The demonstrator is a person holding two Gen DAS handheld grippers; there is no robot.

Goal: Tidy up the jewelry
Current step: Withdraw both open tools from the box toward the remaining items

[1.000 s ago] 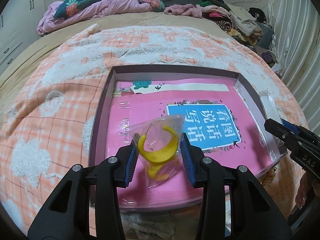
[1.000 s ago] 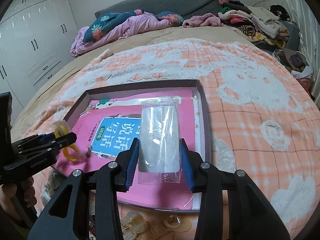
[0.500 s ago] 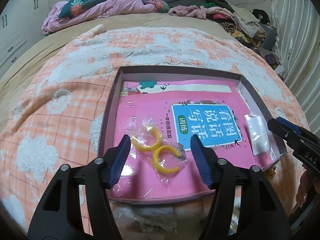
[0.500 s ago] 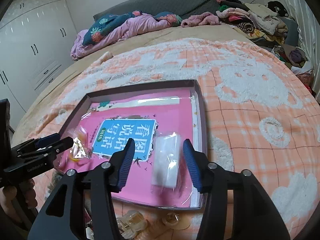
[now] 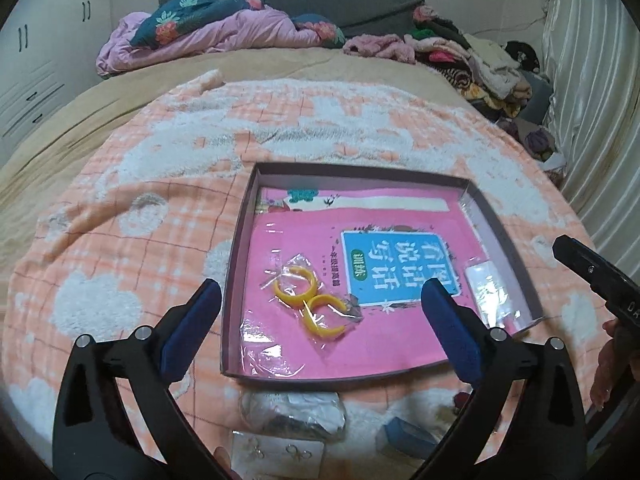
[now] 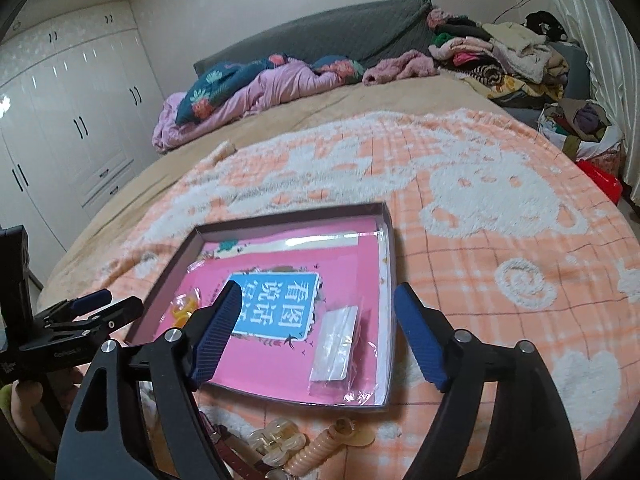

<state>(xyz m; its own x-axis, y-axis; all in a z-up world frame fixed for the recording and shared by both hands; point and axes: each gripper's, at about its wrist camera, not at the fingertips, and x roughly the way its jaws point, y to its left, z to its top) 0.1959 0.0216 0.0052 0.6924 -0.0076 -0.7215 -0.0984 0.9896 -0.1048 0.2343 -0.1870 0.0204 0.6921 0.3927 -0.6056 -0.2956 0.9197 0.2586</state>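
Both bags have dropped into the tray [image 5: 236, 280]: yellow hoops [image 5: 310, 300] at centre, clear packet [image 6: 334, 344] lower right. The left gripper [image 5: 320, 320] and right gripper [image 6: 314, 330] are opening, nothing between them; the slick bags may slide on the glossy pink book [image 5: 400, 332].

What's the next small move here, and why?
Probably bring the right gripper back toward the loose pieces in front of the box, such as the hair clip. Both bags, the yellow hoops and the clear packet, already lie in the box, and both grippers' jaws are opening with nothing between them.

Two yellow hoops [image 5: 310, 300] in a clear bag, flat in the shallow box [image 5: 236, 280], beside a seemingly empty clear bag [image 6: 334, 344].
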